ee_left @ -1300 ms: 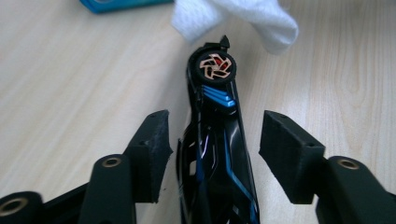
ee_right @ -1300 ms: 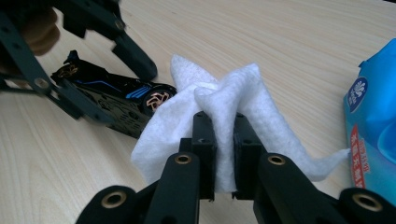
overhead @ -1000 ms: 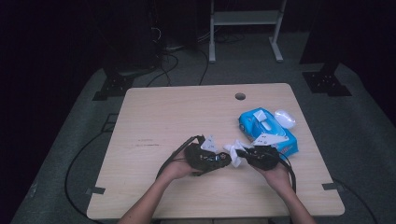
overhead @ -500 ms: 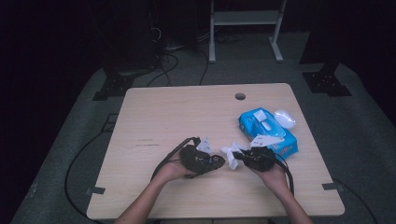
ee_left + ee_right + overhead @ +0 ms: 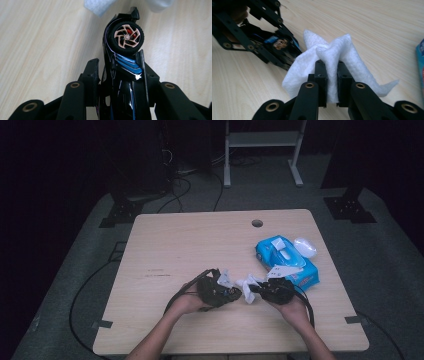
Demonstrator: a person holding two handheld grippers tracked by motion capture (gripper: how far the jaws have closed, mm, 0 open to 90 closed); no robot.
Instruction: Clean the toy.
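Clamping a black toy car point(image 5: 123, 50), the left gripper point(image 5: 227, 293) holds it low over the table point(image 5: 175, 250), its jaws having just opened slightly and closed again on it. Right gripper point(image 5: 329, 75) pinches a white wipe point(image 5: 337, 55) just beside the car.

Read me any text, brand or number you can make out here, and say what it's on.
None is legible.
Blue wet-wipe pack: white label shapes, print too small to read.
Black toy car: blue stripes, no lettering; a small blurred sticker can't be read.
Table: faint marks, too small.
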